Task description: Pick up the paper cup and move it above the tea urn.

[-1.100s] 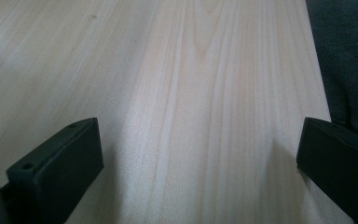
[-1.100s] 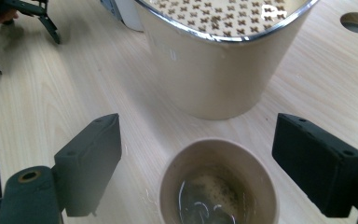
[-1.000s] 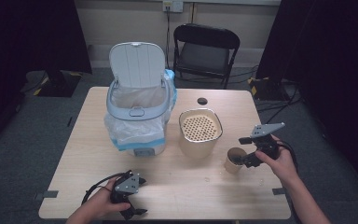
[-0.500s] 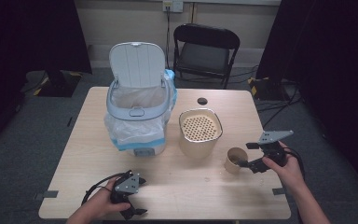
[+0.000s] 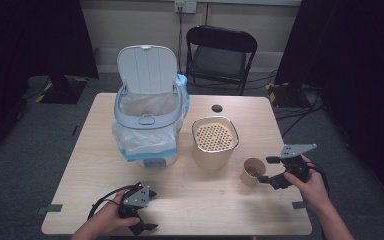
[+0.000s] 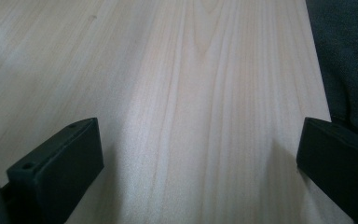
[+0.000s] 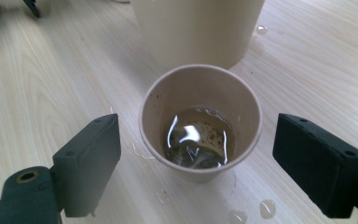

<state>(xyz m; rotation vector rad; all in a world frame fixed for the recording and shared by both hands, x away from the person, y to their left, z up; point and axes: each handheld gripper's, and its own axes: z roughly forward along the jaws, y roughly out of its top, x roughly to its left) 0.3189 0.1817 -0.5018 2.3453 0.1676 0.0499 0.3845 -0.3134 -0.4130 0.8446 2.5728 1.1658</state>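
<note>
A brown paper cup (image 5: 252, 172) (image 7: 200, 121) stands upright on the wooden table (image 5: 200, 205), with a little dark liquid and dregs in its bottom. My right gripper (image 5: 271, 170) (image 7: 196, 158) is open, just to the cup's right, jaws wide on either side of it without touching. A beige container with a perforated strainer top (image 5: 215, 140) (image 7: 198, 28) stands just behind the cup. My left gripper (image 5: 145, 226) (image 6: 200, 163) rests open near the table's front edge over bare wood.
A white bin (image 5: 149, 125) with its lid up and a plastic liner stands at the table's back left. A small black disc (image 5: 217, 108) lies near the far edge. Water drops (image 7: 261, 207) dot the wood near the cup. A black chair (image 5: 219, 55) stands beyond.
My right gripper has come down and toward the cup, so its jaws now flank it. The left gripper has stayed still.
</note>
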